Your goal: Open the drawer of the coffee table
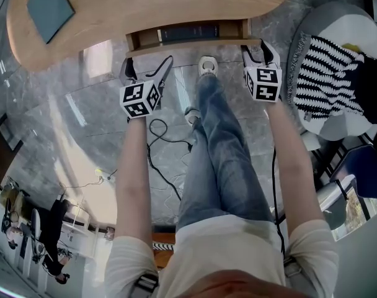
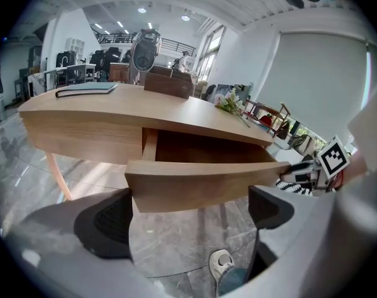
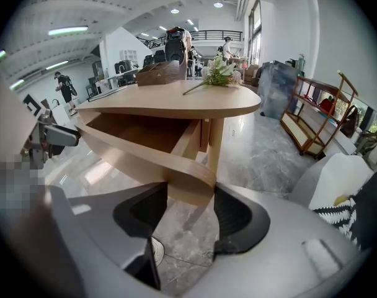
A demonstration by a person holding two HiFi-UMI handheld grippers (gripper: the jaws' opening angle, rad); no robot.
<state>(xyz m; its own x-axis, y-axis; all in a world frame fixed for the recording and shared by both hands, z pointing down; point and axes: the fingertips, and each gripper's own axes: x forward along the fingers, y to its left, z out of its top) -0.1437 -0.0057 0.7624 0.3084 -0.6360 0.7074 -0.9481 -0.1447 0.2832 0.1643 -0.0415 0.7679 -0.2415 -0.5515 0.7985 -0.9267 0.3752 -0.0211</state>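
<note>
The light wood coffee table [image 1: 145, 5] runs across the top of the head view. Its drawer stands partly pulled out, with the front panel [image 1: 195, 44] toward me and a dark book [image 1: 188, 32] inside. My right gripper [image 1: 258, 49] is at the panel's right end. In the right gripper view the pads [image 3: 238, 219] clasp that end of the drawer front [image 3: 188, 182]. My left gripper [image 1: 148, 67] sits just below the panel's left end. Its jaws [image 2: 188, 213] stand wide apart in front of the panel face [image 2: 201, 182] and grip nothing.
A blue-grey book [image 1: 49, 6] lies on the tabletop at the left, and flowers [image 3: 219, 73] lie at its far end. A person's white shoe [image 1: 207, 66] rests on the marble floor under the drawer. A striped cushion on a chair [image 1: 328, 79] is at the right, and a black cable [image 1: 157, 148] trails across the floor.
</note>
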